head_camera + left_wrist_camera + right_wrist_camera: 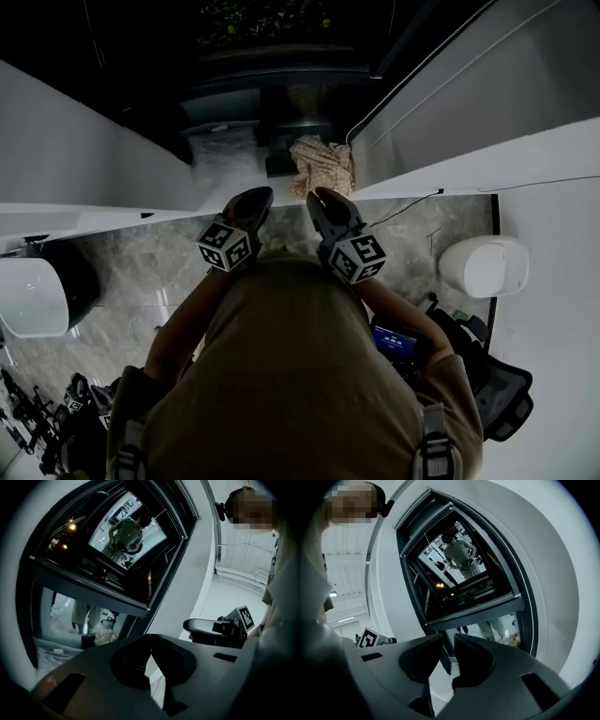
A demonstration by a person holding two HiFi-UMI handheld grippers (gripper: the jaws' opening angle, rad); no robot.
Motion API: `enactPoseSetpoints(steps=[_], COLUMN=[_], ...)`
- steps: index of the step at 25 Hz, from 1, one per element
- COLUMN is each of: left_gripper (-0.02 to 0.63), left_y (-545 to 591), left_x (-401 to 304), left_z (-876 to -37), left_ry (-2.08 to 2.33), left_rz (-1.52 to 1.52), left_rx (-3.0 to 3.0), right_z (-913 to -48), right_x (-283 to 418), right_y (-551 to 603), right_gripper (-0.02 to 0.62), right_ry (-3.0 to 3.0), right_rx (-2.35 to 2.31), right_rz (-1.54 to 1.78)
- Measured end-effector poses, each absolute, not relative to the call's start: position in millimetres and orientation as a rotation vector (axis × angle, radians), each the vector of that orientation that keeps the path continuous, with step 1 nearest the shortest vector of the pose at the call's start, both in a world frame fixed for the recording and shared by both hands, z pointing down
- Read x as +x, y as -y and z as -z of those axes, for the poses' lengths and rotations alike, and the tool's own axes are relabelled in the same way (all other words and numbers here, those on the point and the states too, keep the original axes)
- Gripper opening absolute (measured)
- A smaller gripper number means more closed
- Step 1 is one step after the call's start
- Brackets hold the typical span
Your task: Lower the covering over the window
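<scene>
I hold both grippers out in front of my chest, side by side and near each other. My left gripper (150, 638) has its 2 jaws closed, tips touching. My right gripper (447, 641) has its 2 jaws a little apart. My left forearm (183, 328) and right forearm (401, 311) reach forward.

No legible text or markings

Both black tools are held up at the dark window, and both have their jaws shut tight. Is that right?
Not quite. The black left tool is shut, but the black right tool has its jaws slightly apart with nothing between them, as the right gripper view shows. Both do face the dark-framed glass window.
</scene>
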State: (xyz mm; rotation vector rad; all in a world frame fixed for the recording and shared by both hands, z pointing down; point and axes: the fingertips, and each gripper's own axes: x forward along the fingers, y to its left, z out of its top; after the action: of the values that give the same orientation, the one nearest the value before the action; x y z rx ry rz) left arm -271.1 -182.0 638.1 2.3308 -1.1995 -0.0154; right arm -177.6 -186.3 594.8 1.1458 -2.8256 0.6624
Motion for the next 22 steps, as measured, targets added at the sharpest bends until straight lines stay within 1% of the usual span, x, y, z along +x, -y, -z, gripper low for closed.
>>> enactPoseSetpoints(steps=[5,11,22], left_gripper=[0.017,0.017,0.017], left_y=[181.1,173.2,137.5], left_x=[-264.1,-264.1,-264.2], left_z=[-634.1,-639.9,-644.2], left_ry=[1.215,1.235,1.246], left_rz=[-0.018,-0.024,-0.013], left_rx=[2.330,2.316,2.288], right_z=[-588.7,-591.7,-590.9], right_x=[-165.4,-172.8,-176.8], right_y=[194.7,188.8,146.1], right_gripper=[0.078,0.080,0.080], right_ry=[2.833,2.841,2.866], right_rx=[1.166,1.061,0.996], right_rz=[-0.712,-0.687,-0.629])
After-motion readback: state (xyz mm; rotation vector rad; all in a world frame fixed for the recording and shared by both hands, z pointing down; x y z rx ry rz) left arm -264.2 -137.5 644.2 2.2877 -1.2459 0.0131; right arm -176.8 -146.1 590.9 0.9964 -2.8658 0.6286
